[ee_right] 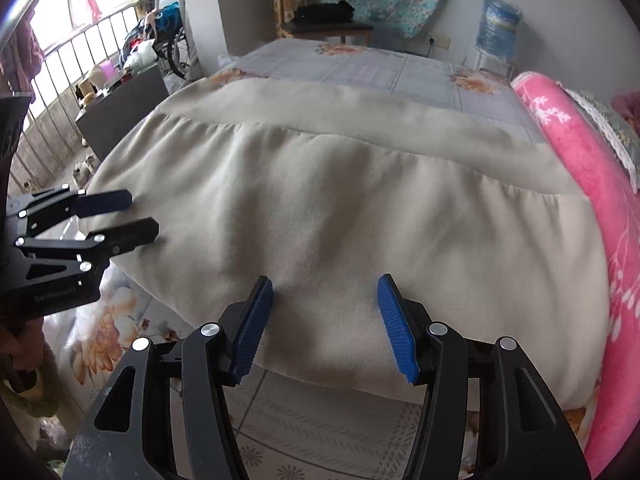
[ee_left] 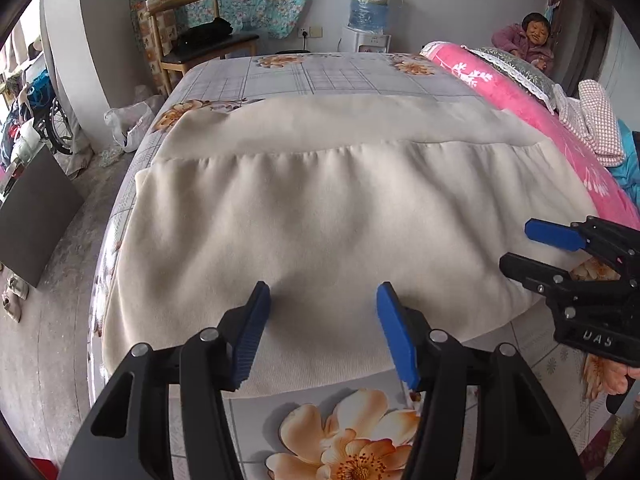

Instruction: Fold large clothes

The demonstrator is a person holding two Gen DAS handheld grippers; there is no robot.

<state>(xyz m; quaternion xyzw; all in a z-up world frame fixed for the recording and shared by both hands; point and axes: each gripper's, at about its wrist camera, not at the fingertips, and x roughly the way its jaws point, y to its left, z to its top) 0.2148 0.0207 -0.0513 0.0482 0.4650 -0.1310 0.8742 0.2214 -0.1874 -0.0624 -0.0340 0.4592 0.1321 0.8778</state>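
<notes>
Both the left gripper [ee_left: 324, 292] and right gripper [ee_right: 326, 284] are hovering, jaws half-wide and empty, needing matched bites on the cream garment's [ee_left: 320, 208] six-o'clock hem.

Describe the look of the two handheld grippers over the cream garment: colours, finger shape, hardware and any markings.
Both grippers match. The left gripper and right gripper have black angular linkage frames with cut-out slots and round silver rivets at the joints. Each finger ends in a flat, ribbed blue pad. Raised lettering sits on the black bodies; the right one's reads roughly "DAS". No cables show.
</notes>
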